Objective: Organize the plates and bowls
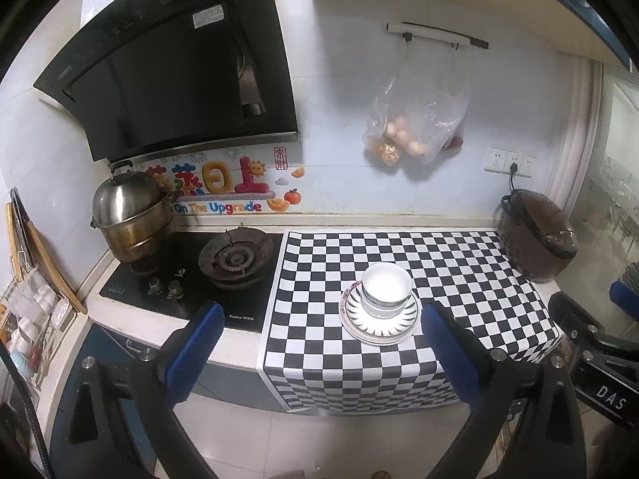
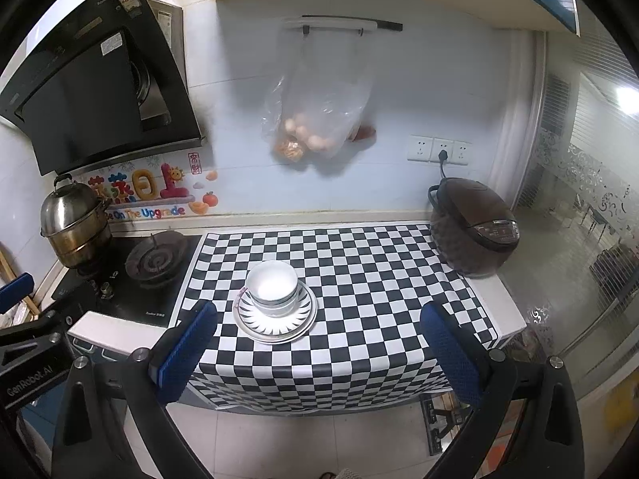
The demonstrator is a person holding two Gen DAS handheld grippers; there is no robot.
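White bowls [image 1: 386, 288] are stacked on a pile of plates [image 1: 379, 325] with black ray patterns, on the checkered cloth [image 1: 459, 263]. The same stack shows in the right wrist view, bowls [image 2: 272, 286] on plates [image 2: 274, 319]. My left gripper [image 1: 319, 329] is open and empty, held back from the counter's front edge, the stack just inside its right finger. My right gripper [image 2: 318, 329] is open and empty, also in front of the counter, the stack just inside its left finger. Both grippers are apart from the stack.
A gas stove [image 1: 231, 257] with a steel steamer pot [image 1: 129, 215] lies left of the cloth. A brown rice cooker [image 2: 475, 227] stands at the cloth's back right. A bag of eggs [image 1: 411, 127] hangs on the wall. A dish rack [image 1: 28, 311] is at far left.
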